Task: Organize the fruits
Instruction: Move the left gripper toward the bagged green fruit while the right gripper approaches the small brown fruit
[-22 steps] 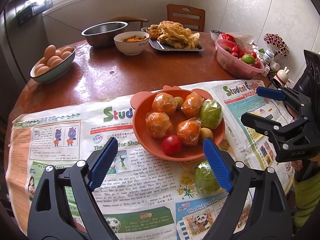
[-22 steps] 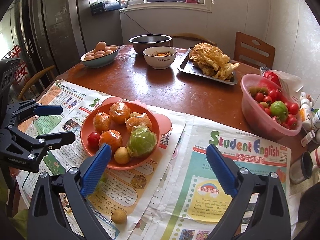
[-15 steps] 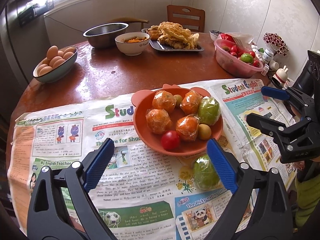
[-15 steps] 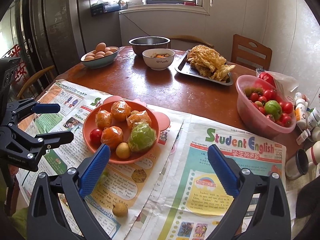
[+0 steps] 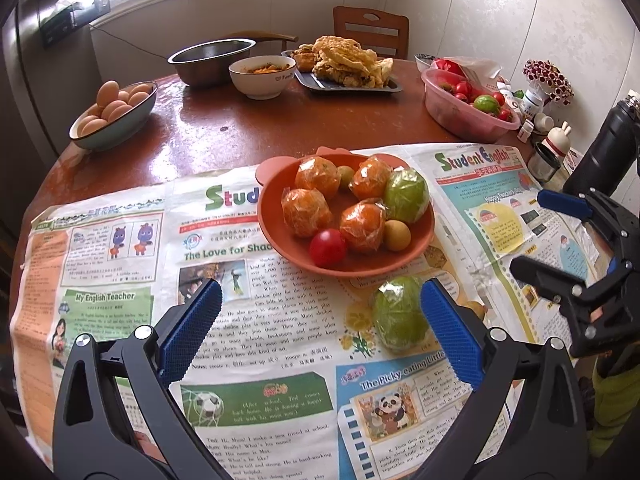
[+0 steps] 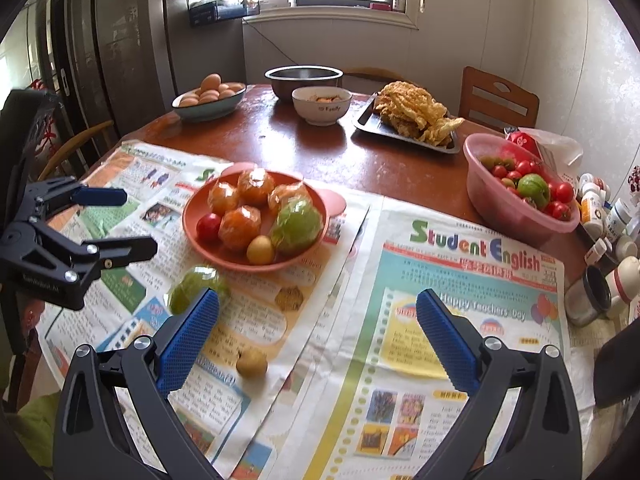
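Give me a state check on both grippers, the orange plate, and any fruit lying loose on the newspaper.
left gripper: jaws opening, nothing between the pads
right gripper: open, empty
orange plate: upright, loaded with wrapped fruit
wrapped green fruit: off the plate, resting on the newspaper
small yellow fruit: loose on the newspaper, apart from the plate

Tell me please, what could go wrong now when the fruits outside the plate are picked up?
1. The wrapped green fruit is round and lies loose on the newspaper; it may roll away from the opening left gripper.
2. The orange plate is already crowded, so added fruit may roll off.
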`<state>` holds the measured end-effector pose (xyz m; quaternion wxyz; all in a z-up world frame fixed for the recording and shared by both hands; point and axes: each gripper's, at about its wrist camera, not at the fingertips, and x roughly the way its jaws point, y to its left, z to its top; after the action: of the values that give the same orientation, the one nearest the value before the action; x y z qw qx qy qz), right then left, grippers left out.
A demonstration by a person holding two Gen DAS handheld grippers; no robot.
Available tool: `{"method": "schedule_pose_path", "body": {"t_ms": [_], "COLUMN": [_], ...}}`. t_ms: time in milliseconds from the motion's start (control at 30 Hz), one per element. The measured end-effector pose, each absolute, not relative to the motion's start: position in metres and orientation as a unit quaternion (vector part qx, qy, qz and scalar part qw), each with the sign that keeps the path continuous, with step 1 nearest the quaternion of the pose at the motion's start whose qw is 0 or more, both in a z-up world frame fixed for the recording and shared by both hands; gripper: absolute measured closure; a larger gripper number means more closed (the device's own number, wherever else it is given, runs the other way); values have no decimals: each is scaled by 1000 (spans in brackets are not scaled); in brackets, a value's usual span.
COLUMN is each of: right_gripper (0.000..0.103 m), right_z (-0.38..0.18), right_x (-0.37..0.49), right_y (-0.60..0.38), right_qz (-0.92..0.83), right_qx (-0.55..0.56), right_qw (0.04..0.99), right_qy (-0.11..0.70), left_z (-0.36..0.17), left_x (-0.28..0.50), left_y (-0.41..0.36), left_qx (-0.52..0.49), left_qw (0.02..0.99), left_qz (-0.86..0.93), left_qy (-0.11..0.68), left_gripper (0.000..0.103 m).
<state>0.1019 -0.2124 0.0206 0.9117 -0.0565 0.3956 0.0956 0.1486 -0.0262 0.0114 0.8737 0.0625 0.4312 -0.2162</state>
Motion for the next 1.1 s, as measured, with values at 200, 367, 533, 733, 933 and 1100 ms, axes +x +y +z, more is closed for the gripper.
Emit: {"method": "schedule_pose_path", "body": {"t_ms": [200, 367, 533, 733, 933, 1100], "right_gripper": [4, 4, 4, 4, 4, 5], "right_z": [9, -1, -6, -12, -21, -26], "right_x": [89, 83, 76, 68, 65, 66], "right_y": [-209, -209, -206, -195, -184, -186], "right_qz": [92, 82, 98, 125, 132, 139], "right_qx": [-61, -59, -54, -66, -86, -77], "right_qw": [908, 904, 902, 898, 895, 896], "right_qy": [404, 415, 417, 416, 416, 416], "left_z": [10, 9, 4, -3, -9, -15], "left_x": [139, 131, 123, 116, 111, 108], "left_y": [-29, -32, -33, -34, -37, -41], "left_qx": [68, 71, 75, 76, 77, 77], "left_qw": [873, 873, 871, 869, 866, 863], "left_qz": [-219, -218, -218, -217, -222, -225], "left_qy": [431, 432, 433, 439, 441, 446], "left_gripper": [9, 9, 9, 9, 9, 9]}}
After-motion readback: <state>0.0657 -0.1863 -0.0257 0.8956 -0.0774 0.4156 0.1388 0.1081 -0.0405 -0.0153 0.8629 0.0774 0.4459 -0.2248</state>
